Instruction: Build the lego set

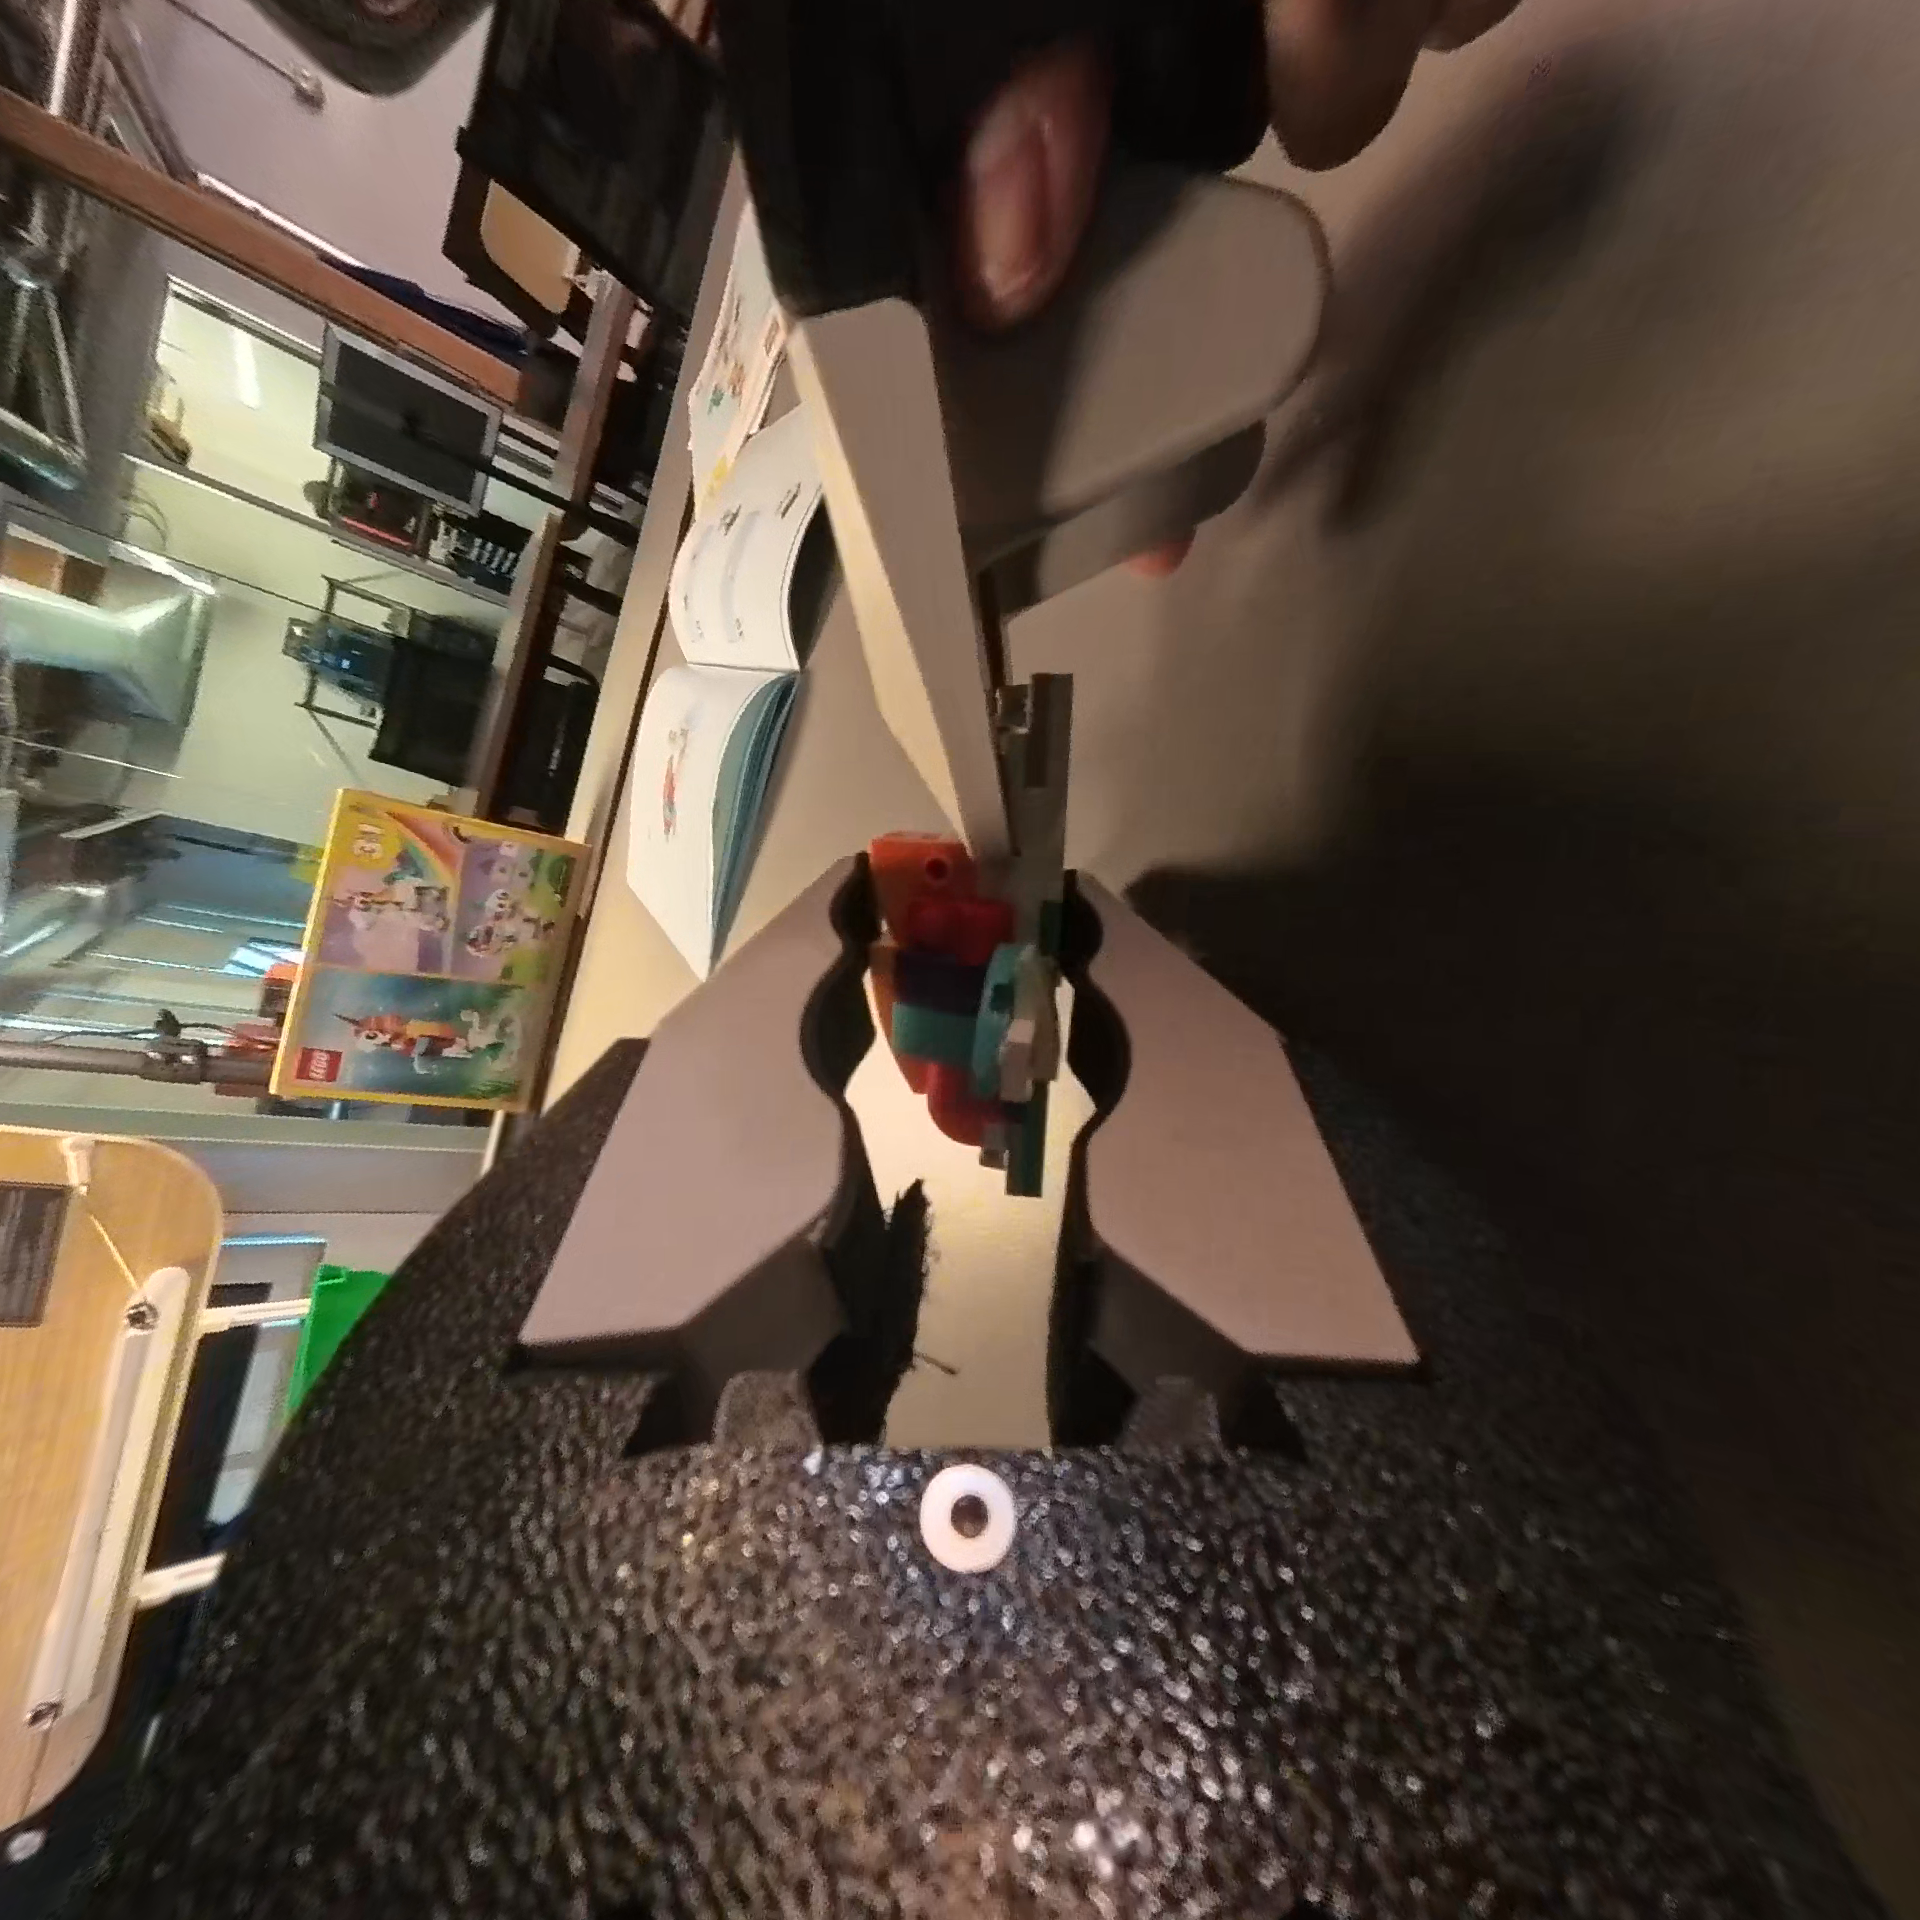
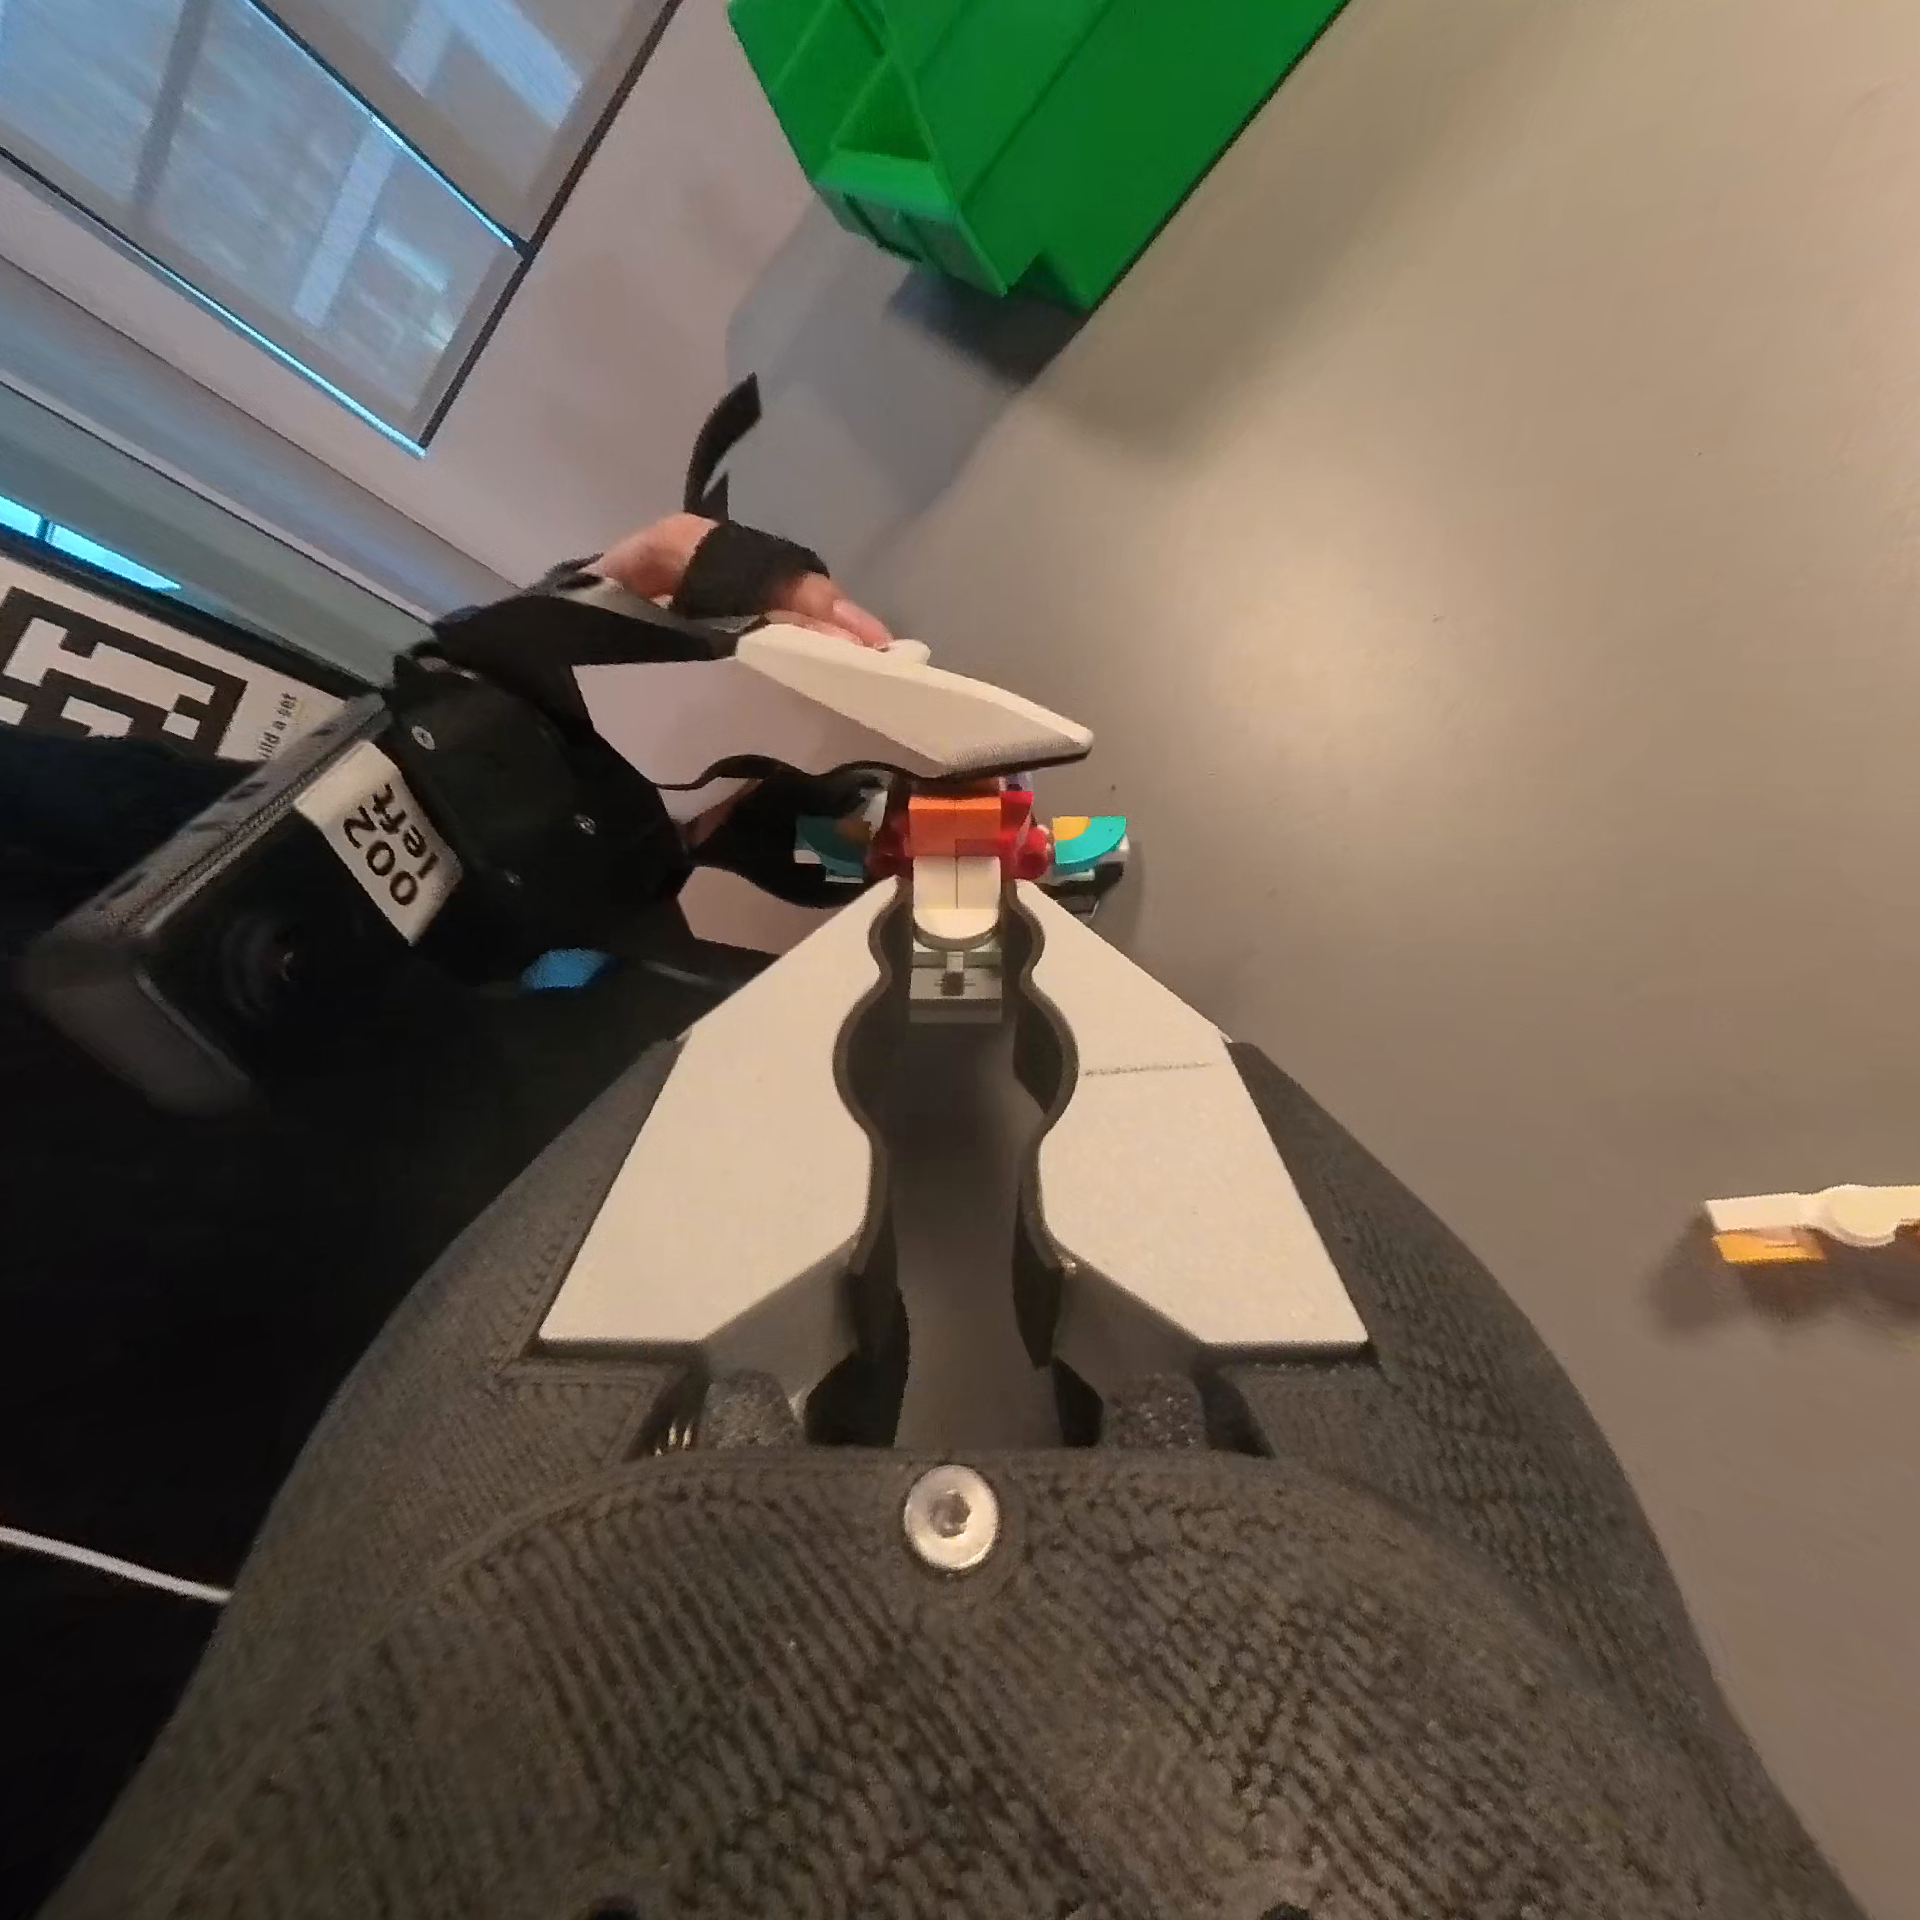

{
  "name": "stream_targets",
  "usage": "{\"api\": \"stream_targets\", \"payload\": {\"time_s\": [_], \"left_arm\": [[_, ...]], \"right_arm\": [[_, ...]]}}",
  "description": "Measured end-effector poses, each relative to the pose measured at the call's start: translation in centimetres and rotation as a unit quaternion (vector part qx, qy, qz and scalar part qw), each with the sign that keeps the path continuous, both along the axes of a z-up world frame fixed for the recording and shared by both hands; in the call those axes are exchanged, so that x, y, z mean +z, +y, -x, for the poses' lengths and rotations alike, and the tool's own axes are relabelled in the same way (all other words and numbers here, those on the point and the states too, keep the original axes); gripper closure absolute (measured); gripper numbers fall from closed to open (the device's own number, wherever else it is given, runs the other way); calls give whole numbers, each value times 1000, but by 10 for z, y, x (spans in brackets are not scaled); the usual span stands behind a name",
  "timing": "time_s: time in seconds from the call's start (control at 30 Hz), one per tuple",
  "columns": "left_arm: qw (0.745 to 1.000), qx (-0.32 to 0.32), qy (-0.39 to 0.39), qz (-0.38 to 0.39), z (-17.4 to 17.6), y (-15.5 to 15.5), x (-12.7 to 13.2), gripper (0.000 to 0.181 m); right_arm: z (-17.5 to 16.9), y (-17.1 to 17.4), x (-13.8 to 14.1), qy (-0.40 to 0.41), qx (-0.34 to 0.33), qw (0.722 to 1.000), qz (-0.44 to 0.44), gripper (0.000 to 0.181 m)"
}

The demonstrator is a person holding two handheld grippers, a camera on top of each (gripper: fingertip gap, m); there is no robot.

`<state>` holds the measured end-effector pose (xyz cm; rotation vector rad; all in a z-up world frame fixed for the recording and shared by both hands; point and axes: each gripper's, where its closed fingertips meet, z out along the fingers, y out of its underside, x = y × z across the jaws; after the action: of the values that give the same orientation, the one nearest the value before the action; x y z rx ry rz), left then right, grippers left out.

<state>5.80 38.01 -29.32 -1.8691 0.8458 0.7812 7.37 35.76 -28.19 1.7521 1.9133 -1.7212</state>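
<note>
Holding the lego build (image 1: 961, 997) between my left gripper (image 1: 961, 904), I am keeping those jaws narrow, clamped on its two sides near the tips. The build is a stack of orange, red, purple and teal bricks against a teal plate, lifted clear of the surface (image 1: 1351, 727). My right gripper (image 2: 956, 914) is meeting it from the other side; in its own view the jaws are drawn in tight on a white and grey piece (image 2: 954, 935) that is touching the orange and red bricks of the build (image 2: 951, 821). From the left view, the right gripper's pale fingers (image 1: 914, 582) are coming down onto a grey plate at the build's upper end.

Off to the side, a loose white and orange piece (image 2: 1813, 1231) is lying on the surface (image 2: 1455, 727), well apart from the grippers. A green bin (image 2: 997, 135) is sitting farther back. Open instruction booklets (image 1: 717, 821) and the yellow set box (image 1: 431, 961) are lying beyond the build.
</note>
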Motion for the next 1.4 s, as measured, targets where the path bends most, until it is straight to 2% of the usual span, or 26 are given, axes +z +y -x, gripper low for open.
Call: {"api": "stream_targets", "payload": {"time_s": [0.07, 0.13, 0.23, 0.3, 0.37, 0.53, 0.63, 0.7, 0.87, 1.0, 1.07, 1.17, 1.27, 1.4], "left_arm": [[1000, 1, 3, 2, 1, 0, 0, 149], [1000, 5, -7, 6, 2, -1, 0, 149], [1000, 9, -3, 9, 7, -1, 0, 150], [1000, 6, -1, 8, 8, -1, 0, 150], [1000, 3, -6, 6, 8, 0, 0, 150], [1000, -4, -1, -5, 8, 1, 1, 150], [1000, -22, -15, -16, 1, 1, 4, 150], [999, -33, -30, -12, -2, 1, 4, 150], [996, -58, -64, -6, -8, -1, 7, 150], [994, -68, -82, -7, -9, -1, 10, 150], [993, -69, -91, -3, -8, -1, 9, 150], [991, -72, -117, -2, -8, -1, 9, 150], [986, -69, -151, -8, -9, -2, 11, 143], [987, -61, -150, -1, -5, -3, 10, 139]], "right_arm": [[1, 4, 0, 17, -13, 1000, -21, 161], [3, 18, -1, 50, -33, 994, -88, 143], [-2, 35, 0, 123, -26, 960, -250, 135], [-7, 39, 2, 145, -16, 942, -302, 137], [-11, 40, 3, 158, -13, 939, -304, 139], [-21, 34, 9, 177, 2, 953, -247, 146], [-21, 24, 11, 197, 16, 947, -252, 151], [-19, 20, 13, 236, 28, 925, -297, 151], [-18, 12, 18, 332, 72, 819, -462, 157], [-16, 6, 17, 353, 97, 776, -514, 169], [-15, 5, 17, 360, 98, 766, -524, 170], [-14, 4, 18, 366, 93, 765, -522, 170], [-14, 5, 14, 365, 91, 762, -527, 171], [-14, 5, 13, 367, 84, 763, -525, 171]]}}
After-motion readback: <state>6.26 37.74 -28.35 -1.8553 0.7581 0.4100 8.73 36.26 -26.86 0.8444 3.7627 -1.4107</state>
